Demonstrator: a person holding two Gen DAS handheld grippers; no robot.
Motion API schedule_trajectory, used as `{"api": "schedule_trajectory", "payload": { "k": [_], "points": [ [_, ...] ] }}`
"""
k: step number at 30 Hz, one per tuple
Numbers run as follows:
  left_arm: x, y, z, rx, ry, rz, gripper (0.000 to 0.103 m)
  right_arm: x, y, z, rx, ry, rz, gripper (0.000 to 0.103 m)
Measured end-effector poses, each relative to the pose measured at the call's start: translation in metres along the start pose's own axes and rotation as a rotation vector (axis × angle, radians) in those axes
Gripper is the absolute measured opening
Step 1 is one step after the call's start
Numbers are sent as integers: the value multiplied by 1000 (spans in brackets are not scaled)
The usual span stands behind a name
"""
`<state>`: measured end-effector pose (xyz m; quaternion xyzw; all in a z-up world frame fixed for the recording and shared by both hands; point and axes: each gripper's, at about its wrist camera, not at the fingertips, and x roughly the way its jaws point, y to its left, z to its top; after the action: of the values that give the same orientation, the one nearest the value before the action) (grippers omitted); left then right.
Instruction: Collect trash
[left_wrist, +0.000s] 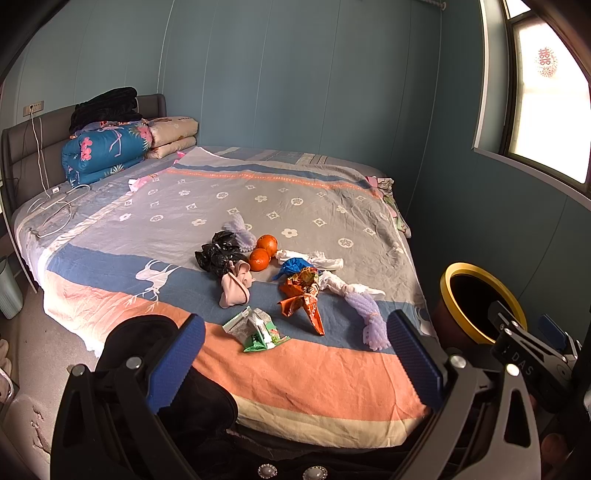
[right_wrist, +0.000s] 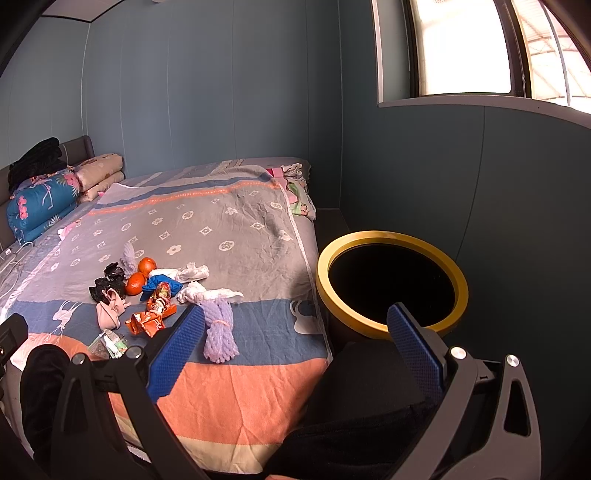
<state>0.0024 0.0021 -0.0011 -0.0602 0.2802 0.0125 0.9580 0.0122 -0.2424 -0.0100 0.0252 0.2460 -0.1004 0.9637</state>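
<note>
Trash lies in a loose pile on the bed: a green snack wrapper (left_wrist: 258, 330), an orange wrapper (left_wrist: 304, 299), a purple foam net (left_wrist: 369, 314), white tissue (left_wrist: 332, 282), a black bag (left_wrist: 218, 254), a pink cloth (left_wrist: 234, 284) and a blue bag (left_wrist: 295, 266). Two oranges (left_wrist: 263, 252) sit among them. A black bin with a gold rim (right_wrist: 391, 282) stands beside the bed. My left gripper (left_wrist: 295, 358) is open and empty above the bed's near edge. My right gripper (right_wrist: 295, 349) is open and empty between the foam net (right_wrist: 219, 334) and the bin.
Folded quilts (left_wrist: 107, 151) and a dark garment are stacked at the headboard. A white charging cable (left_wrist: 55, 210) lies at the bed's left side. Blue walls close in behind and to the right, with a window (right_wrist: 465, 48) above the bin.
</note>
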Motion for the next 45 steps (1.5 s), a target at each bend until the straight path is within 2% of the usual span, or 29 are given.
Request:
{"api": "schedule_trajectory", "payload": {
  "k": [39, 45],
  "points": [
    [1, -5, -8, -3, 12, -2, 95, 2, 0, -3, 5, 18, -10, 95],
    [17, 9, -7, -60, 48, 55, 95, 13, -5, 5, 13, -18, -24, 95]
  ]
}}
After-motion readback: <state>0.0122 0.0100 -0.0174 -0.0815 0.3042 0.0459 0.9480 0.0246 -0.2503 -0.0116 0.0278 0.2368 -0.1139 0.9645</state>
